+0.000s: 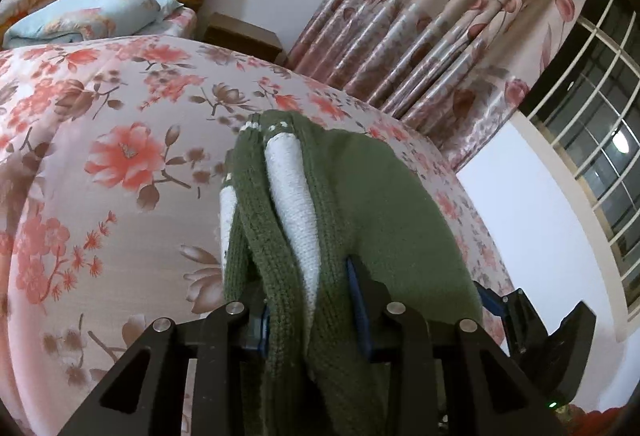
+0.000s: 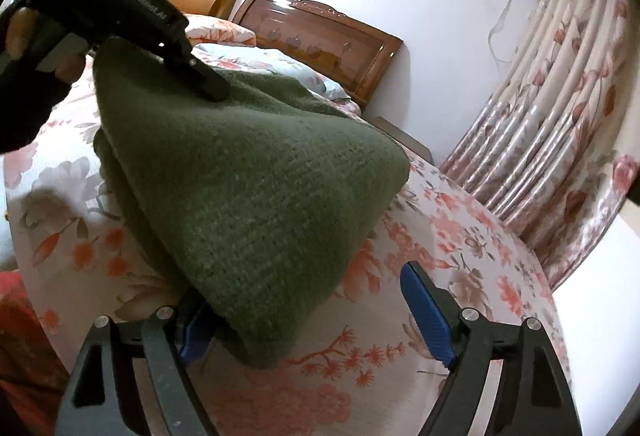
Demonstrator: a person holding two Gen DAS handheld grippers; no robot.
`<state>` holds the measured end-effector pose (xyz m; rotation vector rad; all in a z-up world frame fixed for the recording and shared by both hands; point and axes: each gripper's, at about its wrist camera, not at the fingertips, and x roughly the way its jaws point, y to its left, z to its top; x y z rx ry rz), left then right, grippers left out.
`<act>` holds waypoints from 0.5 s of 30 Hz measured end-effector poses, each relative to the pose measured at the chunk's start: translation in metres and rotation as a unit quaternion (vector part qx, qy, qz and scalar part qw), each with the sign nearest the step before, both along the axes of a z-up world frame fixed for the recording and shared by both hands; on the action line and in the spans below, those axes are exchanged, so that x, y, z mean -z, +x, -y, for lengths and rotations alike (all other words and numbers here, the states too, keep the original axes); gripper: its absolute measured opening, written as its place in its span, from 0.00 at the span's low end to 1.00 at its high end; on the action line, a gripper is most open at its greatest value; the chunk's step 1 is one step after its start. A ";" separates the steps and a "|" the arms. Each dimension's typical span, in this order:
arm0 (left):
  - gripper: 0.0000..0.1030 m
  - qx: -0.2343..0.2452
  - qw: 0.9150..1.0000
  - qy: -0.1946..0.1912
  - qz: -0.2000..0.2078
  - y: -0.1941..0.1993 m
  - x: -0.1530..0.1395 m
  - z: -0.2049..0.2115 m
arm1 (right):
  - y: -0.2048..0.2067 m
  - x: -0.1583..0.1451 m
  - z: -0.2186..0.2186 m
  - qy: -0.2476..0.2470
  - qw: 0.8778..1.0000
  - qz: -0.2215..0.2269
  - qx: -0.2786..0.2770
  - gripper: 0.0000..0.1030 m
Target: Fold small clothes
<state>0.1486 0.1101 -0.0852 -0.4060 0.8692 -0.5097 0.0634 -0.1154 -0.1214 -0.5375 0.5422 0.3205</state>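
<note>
Right wrist view: green knit garment [image 2: 248,195] before floral bedspread [image 2: 460,256], headboard [image 2: 320,35].

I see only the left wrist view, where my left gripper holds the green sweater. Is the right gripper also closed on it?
Observer: No. The right gripper is open. The green sweater lies by one finger, and the other blue pad is bare.
Operator: Where does the left one grip?
Observer: The left gripper pinches the top edge, and the cloth slopes down towards the right gripper.
Operator: Is any white trim there?
Observer: None. That side shows plain green knit.
</note>
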 end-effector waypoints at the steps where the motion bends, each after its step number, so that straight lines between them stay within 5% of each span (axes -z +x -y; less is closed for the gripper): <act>1: 0.34 -0.002 1.000 -0.004 -0.001 0.001 0.004 0.000 | 0.002 -0.001 0.003 0.011 1.000 -0.009 0.002 1.00; 5: 0.39 -0.013 0.999 -0.047 -0.003 -0.004 0.012 -0.018 | 0.026 -0.003 0.028 0.091 0.993 -0.080 0.009 1.00; 8: 0.38 -0.055 0.997 -0.014 0.047 -0.029 -0.010 -0.031 | 0.023 -0.007 0.046 0.129 0.984 -0.120 -0.006 1.00; 10: 0.37 -0.090 0.991 0.040 0.096 -0.052 -0.031 -0.034 | 0.005 -0.015 0.058 0.130 0.985 -0.110 -0.030 1.00; 15: 0.37 -0.019 0.983 0.071 0.168 -0.081 -0.066 0.011 | -0.023 -0.048 0.067 0.168 0.982 -0.047 -0.068 1.00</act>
